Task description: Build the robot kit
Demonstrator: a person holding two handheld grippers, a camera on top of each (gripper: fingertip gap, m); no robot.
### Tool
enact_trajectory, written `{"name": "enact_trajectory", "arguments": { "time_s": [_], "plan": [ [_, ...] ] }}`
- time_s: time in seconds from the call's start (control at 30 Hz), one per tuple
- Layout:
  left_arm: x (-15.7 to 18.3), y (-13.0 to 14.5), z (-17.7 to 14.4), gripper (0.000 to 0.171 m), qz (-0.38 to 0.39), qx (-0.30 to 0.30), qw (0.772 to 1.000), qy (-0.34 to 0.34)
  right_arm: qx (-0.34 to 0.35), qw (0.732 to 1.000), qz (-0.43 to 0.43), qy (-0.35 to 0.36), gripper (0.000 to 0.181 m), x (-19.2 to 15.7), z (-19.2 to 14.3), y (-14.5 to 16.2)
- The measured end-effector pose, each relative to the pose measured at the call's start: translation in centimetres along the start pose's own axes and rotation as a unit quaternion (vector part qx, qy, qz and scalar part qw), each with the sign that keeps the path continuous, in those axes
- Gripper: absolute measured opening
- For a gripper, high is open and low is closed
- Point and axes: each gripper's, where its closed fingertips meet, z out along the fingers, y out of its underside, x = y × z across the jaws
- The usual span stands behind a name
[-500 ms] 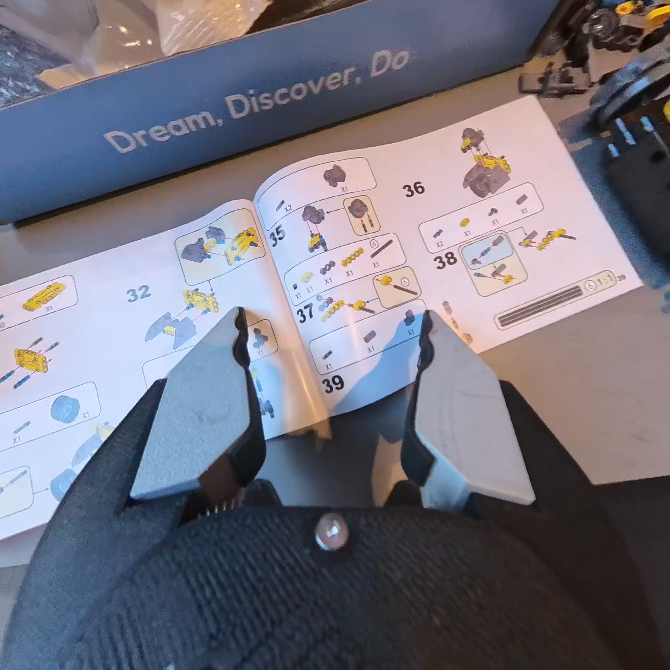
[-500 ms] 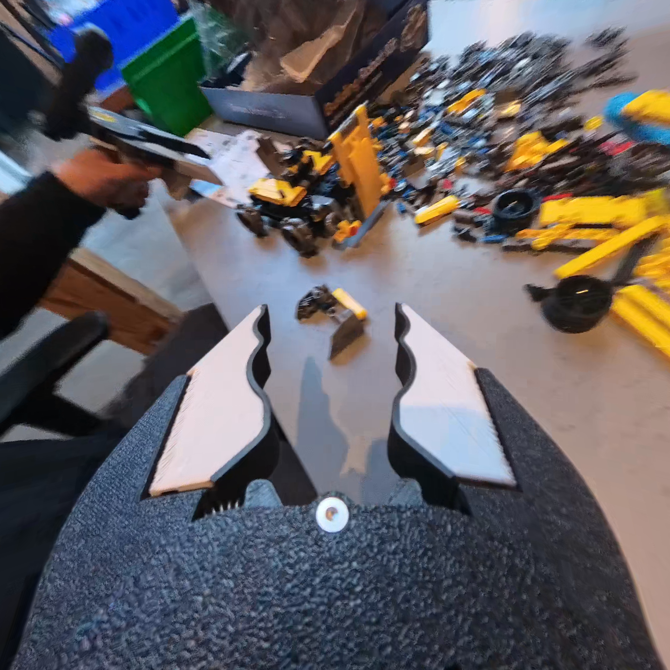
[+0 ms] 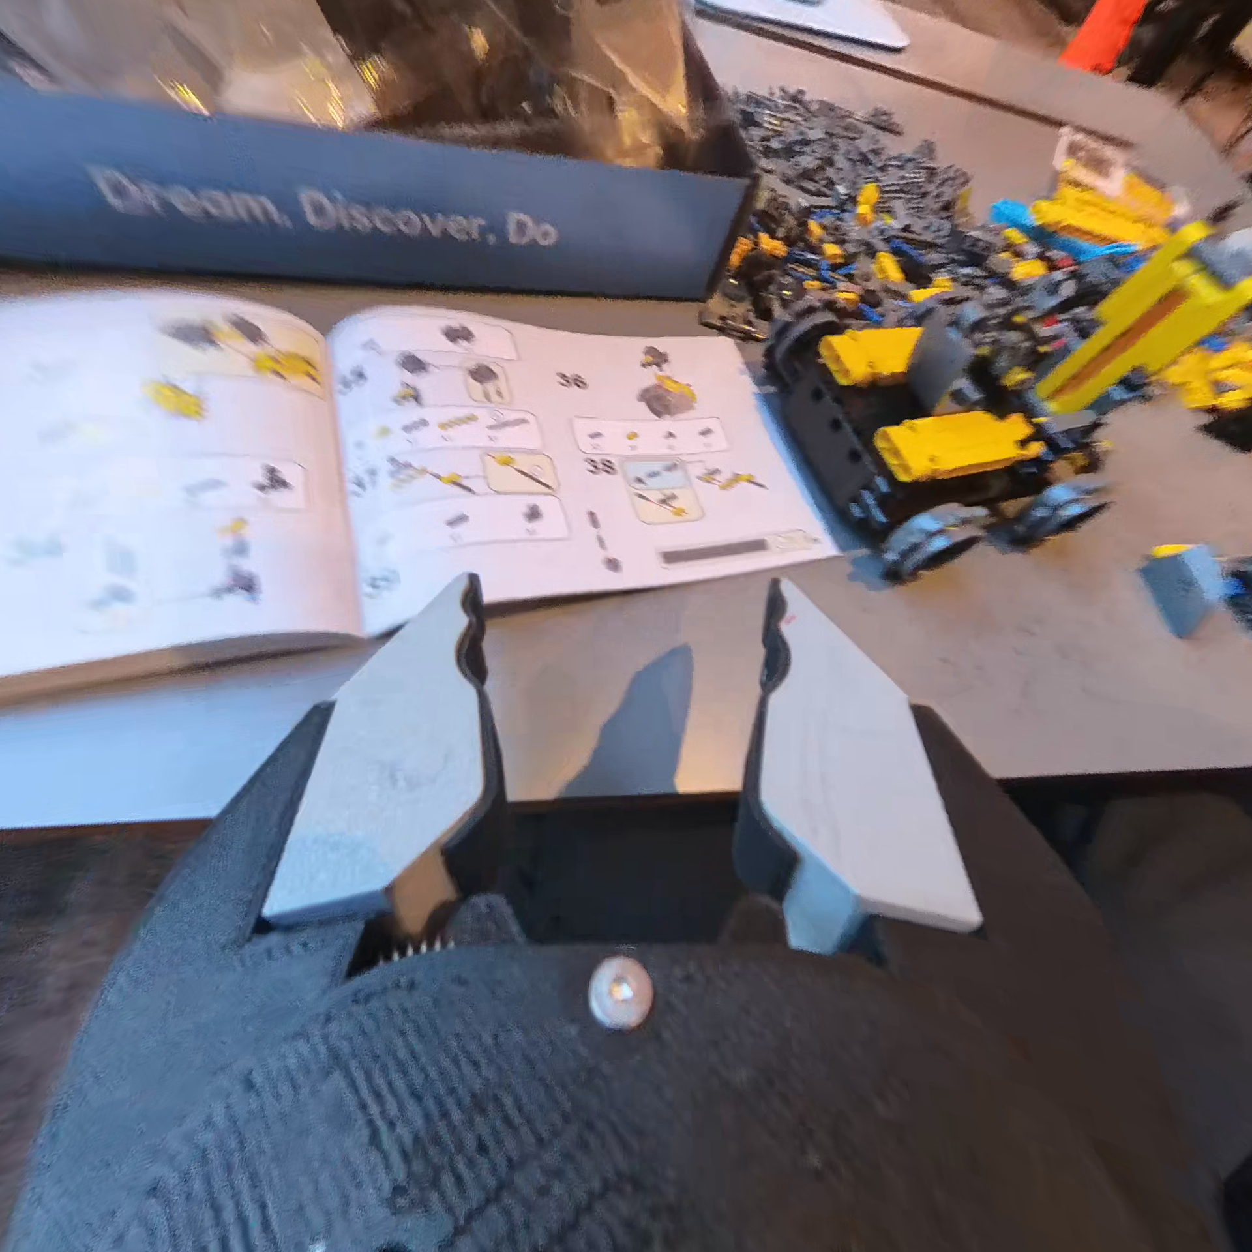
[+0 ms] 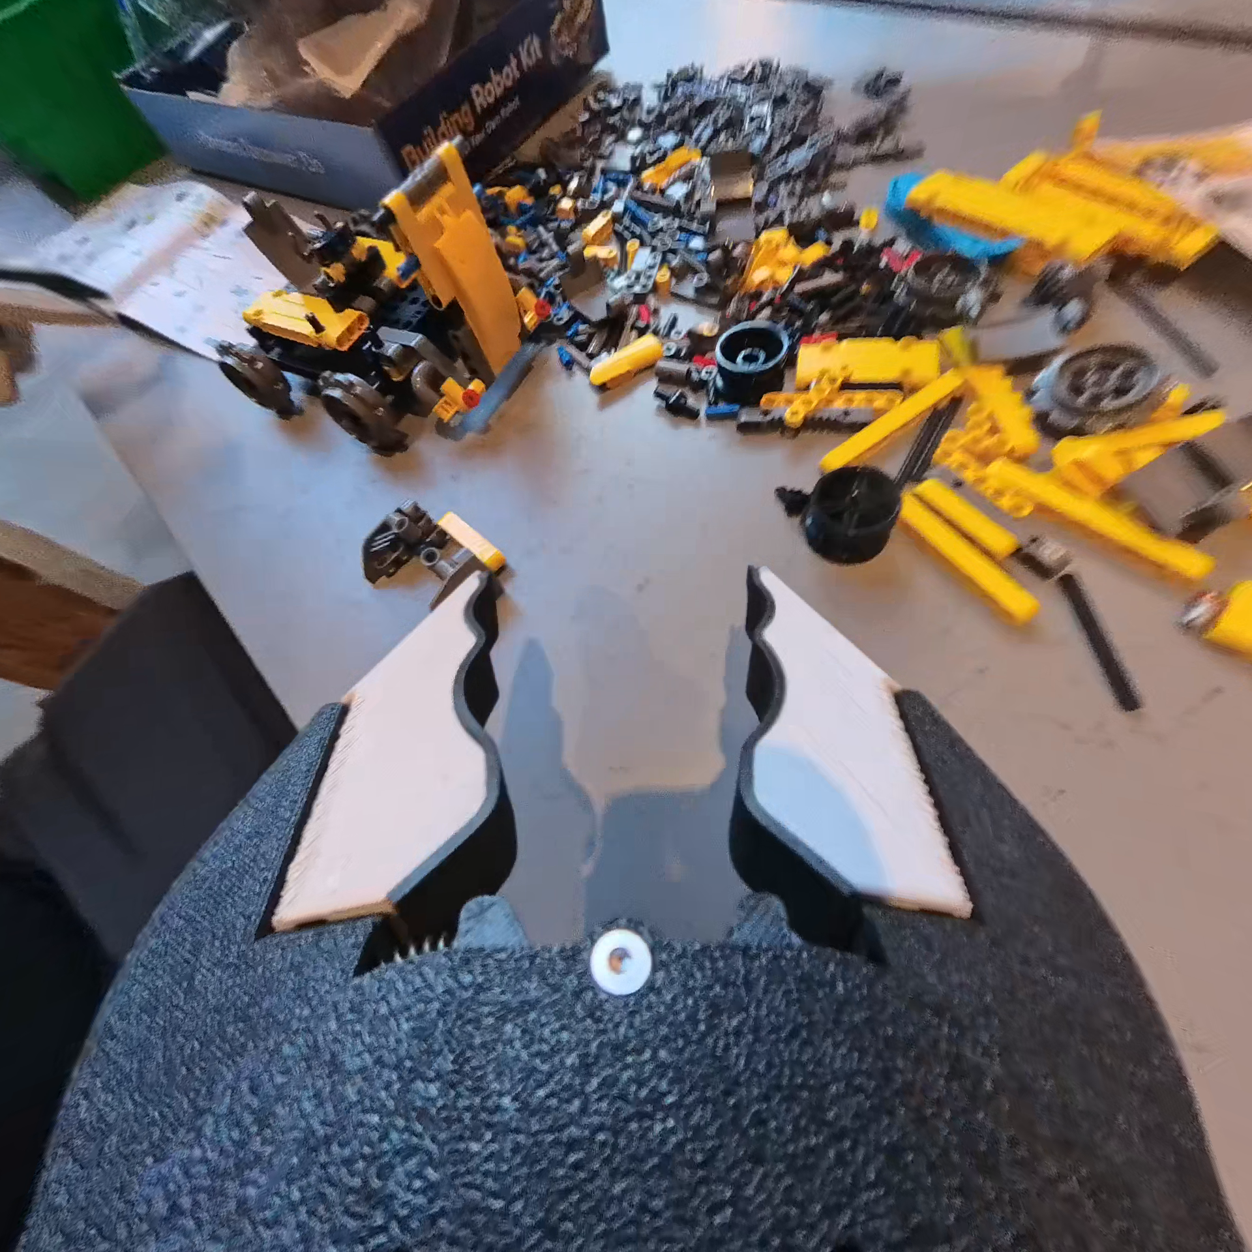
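Both claws empty, jaws apart, over the tabletop [image 4: 610, 488].
Since 0.5 s ago we've pulled the left claw [image 3: 623, 596] back off the instruction booklet [image 3: 542, 433]; right claw [image 4: 623, 582] swung right, small grey-yellow sub-assembly [image 4: 427, 542] now by its left tip, half-built vehicle [image 4: 379, 339] beyond.

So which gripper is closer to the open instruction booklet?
Left. The left gripper hangs open just past the instruction booklet's near edge. The right gripper is farther away, open beside a small brick assembly.
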Motion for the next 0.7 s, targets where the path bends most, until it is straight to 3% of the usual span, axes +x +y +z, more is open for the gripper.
{"name": "enact_trajectory", "arguments": {
  "time_s": [0.1,0.27,0.47,0.7],
  "plan": [
    [2.3,0.6,-0.1,0.079,-0.063,-0.029,0.995,0.065,-0.018,0.999,0.036,0.004,0.073,0.8,0.4,1.2],
    [6.3,-0.1,-0.8,0.080,-0.085,-0.037,0.985,0.146,-0.061,0.997,0.025,0.045,0.075,1.9,1.0,3.1],
    [7.7,1.0,-0.6,0.074,-0.078,-0.068,0.982,0.159,-0.073,0.996,0.047,0.033,0.075,1.5,1.1,3.5],
    [7.7,-0.1,-1.3,0.072,-0.050,-0.045,0.988,0.142,-0.051,0.995,0.079,-0.024,0.076,-1.2,0.6,2.1]
  ]
}}
